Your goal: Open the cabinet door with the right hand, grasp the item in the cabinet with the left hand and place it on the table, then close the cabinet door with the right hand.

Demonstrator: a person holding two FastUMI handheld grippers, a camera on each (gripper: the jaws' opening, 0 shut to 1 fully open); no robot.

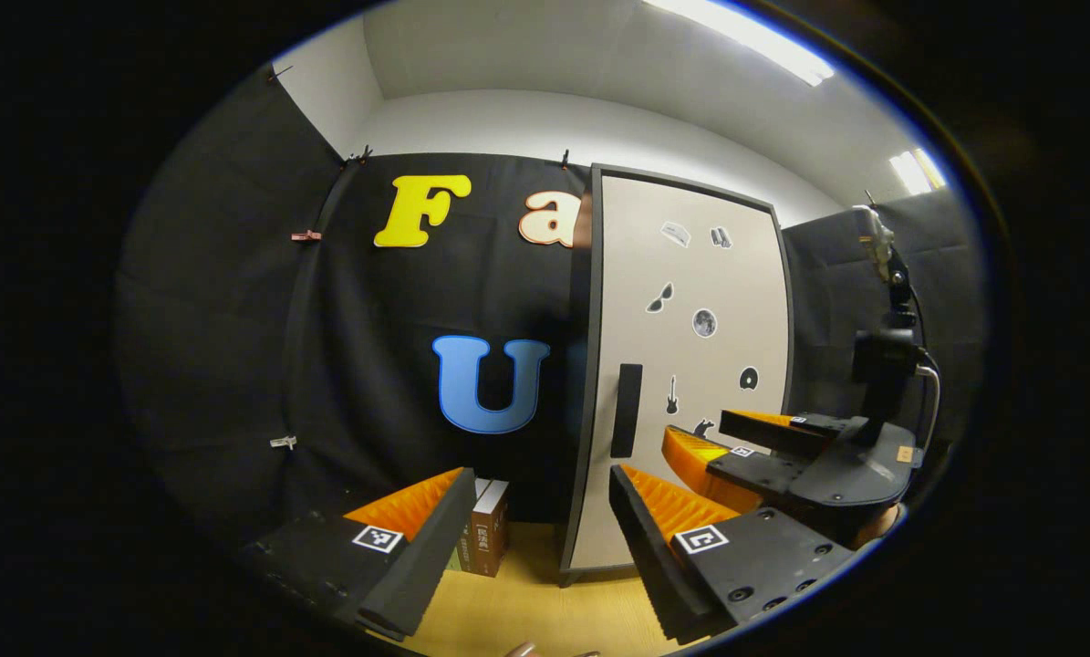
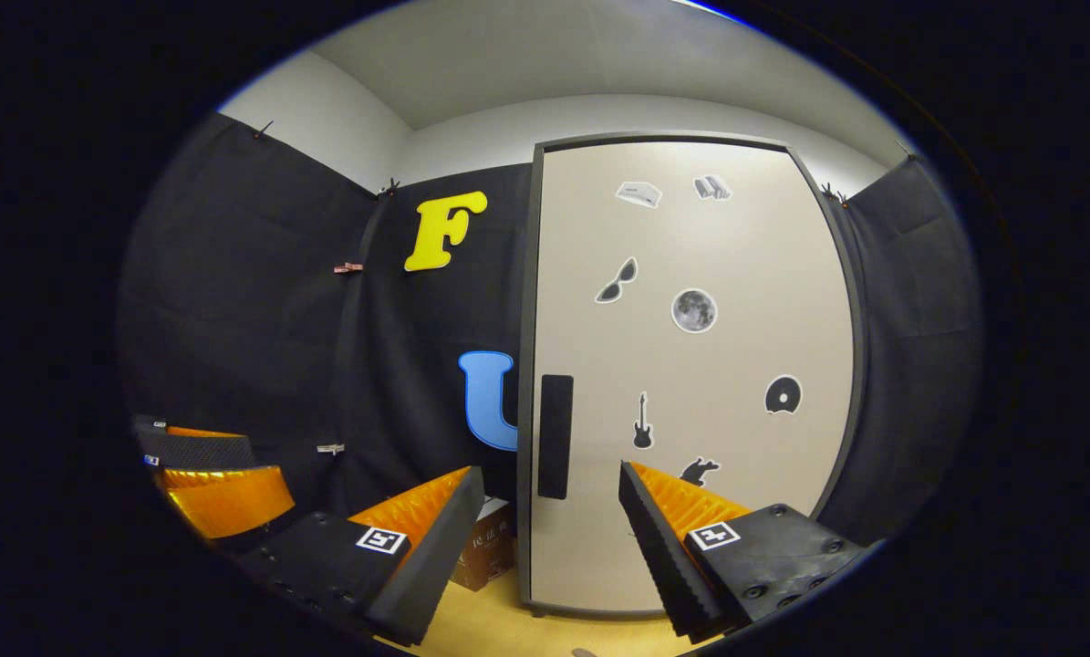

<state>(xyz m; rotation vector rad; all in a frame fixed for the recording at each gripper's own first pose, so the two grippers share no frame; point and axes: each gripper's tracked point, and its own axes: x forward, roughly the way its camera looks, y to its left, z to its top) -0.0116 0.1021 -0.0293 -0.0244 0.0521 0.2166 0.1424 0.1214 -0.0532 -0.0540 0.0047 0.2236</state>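
A: What sits nearest the camera?
B: The left gripper (image 1: pixel 526 547), fingers spread wide, holding nothing, above the wooden table (image 1: pixel 526 611).
A: The right gripper (image 2: pixel 545 547)?
B: Also gaping and empty, facing the black handle (image 2: pixel 555 436) without touching it.
A: Beyond them?
B: The cabinet door (image 2: pixel 690 365) is closed, stickers on it. Brown boxes (image 1: pixel 488 527) stand just left of the cabinet. The item inside is hidden.

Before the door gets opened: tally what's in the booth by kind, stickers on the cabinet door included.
Grippers: 2, left gripper, right gripper, both open
Cabinet doors: 1, cabinet door, shut
Door handles: 1, handle
Stickers: 7, e.g. moon sticker
Boxes: 1 group, boxes beside the cabinet; number unclear
Total: 12
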